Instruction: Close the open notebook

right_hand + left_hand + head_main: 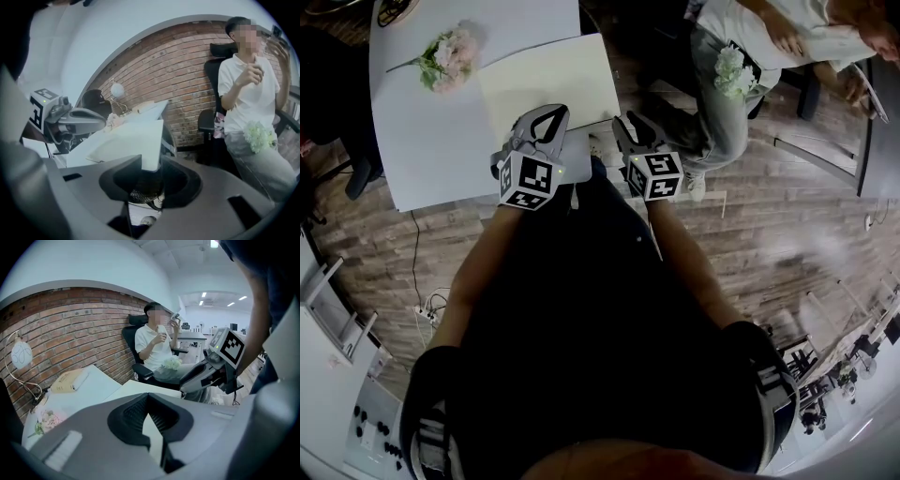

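The cream notebook [548,82] lies flat at the white table's [422,141] near right corner and shows as one plain cream rectangle. My left gripper [549,112] hangs over its near edge; its fingers meet at the tips, shut, with nothing seen between them. In the left gripper view the cream cover [154,439] shows below the jaws. My right gripper [626,124] is just off the table's corner, open. In the right gripper view the notebook's near corner [150,154] sits in the gap between the jaws, and the pads are not pressing on it.
A small bouquet of pink flowers [445,56] lies at the table's far side. A yellowish book [69,379] and a lamp [21,355] stand by the brick wall. A seated person [741,75] with white flowers in the lap is right of the table.
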